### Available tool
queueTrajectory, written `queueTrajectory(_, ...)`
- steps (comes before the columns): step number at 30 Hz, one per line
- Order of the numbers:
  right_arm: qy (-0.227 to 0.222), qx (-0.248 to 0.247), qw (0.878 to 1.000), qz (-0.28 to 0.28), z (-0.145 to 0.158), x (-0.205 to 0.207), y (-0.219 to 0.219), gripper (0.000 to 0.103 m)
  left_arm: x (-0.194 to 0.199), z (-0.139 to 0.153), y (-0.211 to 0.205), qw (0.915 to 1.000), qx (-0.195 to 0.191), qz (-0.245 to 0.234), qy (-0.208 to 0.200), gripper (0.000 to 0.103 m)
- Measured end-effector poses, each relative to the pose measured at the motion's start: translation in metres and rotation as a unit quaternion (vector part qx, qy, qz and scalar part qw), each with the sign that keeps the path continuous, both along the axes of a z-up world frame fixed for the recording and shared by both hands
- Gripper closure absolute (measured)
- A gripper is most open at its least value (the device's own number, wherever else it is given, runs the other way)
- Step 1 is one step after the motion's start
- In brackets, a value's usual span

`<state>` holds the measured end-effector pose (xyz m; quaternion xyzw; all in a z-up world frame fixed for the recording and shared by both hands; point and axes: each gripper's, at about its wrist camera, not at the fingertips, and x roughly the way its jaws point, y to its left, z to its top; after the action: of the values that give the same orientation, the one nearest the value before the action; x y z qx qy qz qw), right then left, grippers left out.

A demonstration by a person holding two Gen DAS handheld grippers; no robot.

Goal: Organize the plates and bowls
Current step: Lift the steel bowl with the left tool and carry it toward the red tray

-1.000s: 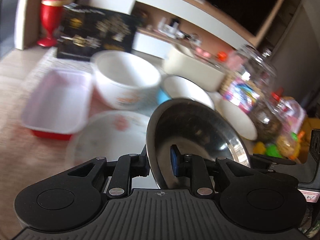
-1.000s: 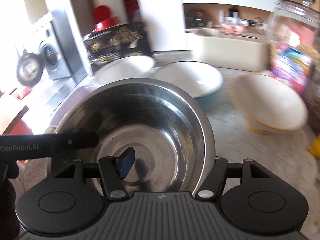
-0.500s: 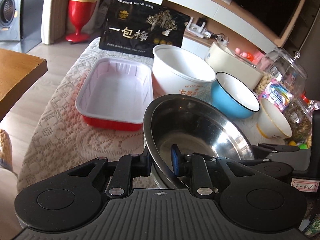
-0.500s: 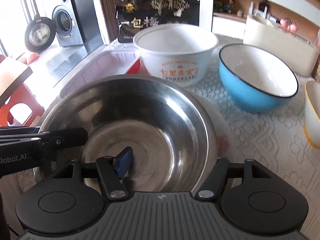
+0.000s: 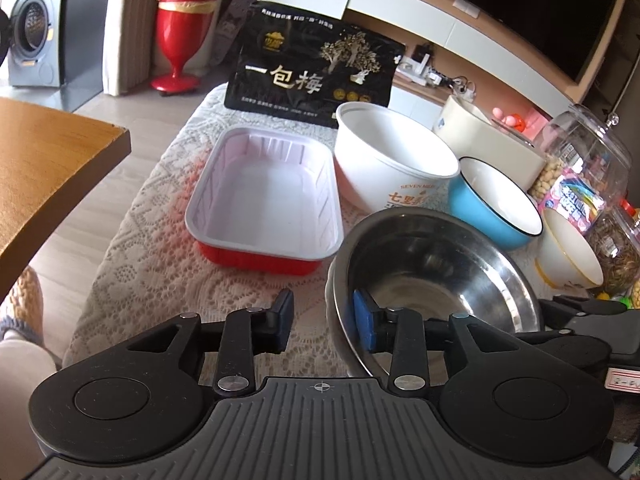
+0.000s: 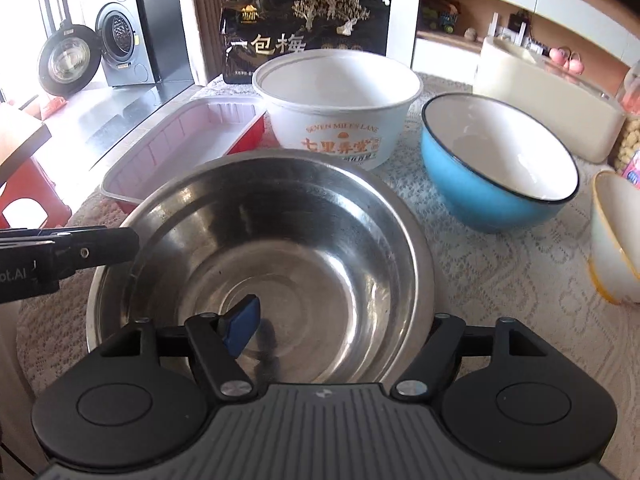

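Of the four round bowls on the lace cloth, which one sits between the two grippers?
The steel bowl, the only metal one and the nearest. The white paper bowl, blue bowl and yellow-rimmed bowl stand farther back, untouched.

Left gripper [image 5: 322, 326] and right gripper [image 6: 338, 326]: matte black plastic bodies with ribbed grey top plates bearing a small crosshair mark, twin round black housings, silver pivot screws on jointed black linkages, blue pads on black fingers, and partial white lettering along one side.
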<state>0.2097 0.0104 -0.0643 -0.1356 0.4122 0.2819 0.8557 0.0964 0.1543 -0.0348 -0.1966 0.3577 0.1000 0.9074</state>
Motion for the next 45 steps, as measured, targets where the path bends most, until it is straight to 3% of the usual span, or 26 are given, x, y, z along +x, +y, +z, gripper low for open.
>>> queueTrajectory(3, -0.009, 0.008, 1.000, 0.000, 0.006, -0.003, -0.003, 0.028, 0.003, -0.006, 0.000, 0.9998, -0.014, -0.003, 0.010, 0.067)
queueTrajectory(7, -0.025, 0.023, 0.999, -0.010, 0.019, -0.005, -0.012, 0.023, 0.004, -0.014, 0.004, 0.9976, -0.068, -0.009, 0.002, 0.064)
queueTrajectory(8, -0.035, 0.024, 0.999, -0.015, 0.021, -0.006, -0.015, 0.023, 0.005, -0.014, 0.005, 0.9969, -0.078, -0.011, 0.000, 0.070)
queueTrajectory(11, -0.050, 0.015, 0.998, -0.035, 0.023, -0.001, -0.021, 0.023, 0.009, -0.017, 0.002, 0.9968, -0.079, -0.011, 0.005, 0.069)
queueTrajectory(13, -0.033, 0.014, 0.998, -0.048, 0.018, 0.006, -0.025, 0.023, 0.011, -0.021, 0.002, 0.9961, -0.087, -0.013, 0.009, 0.069)
queueTrajectory(19, 0.079, 0.059, 0.993, -0.057, -0.007, 0.024, -0.032, 0.021, 0.016, -0.026, 0.004, 0.9940, -0.108, -0.013, 0.013, 0.068)
queueTrajectory(37, 0.080, 0.065, 0.992, -0.068, -0.011, 0.030, -0.027, 0.021, 0.051, -0.032, 0.010, 0.9956, -0.088, -0.025, 0.017, 0.068)
queueTrajectory(45, 0.076, 0.060, 0.994, -0.055, -0.012, 0.028, -0.028, 0.022, 0.048, -0.025, 0.007, 0.9965, -0.079, -0.013, 0.026, 0.069)
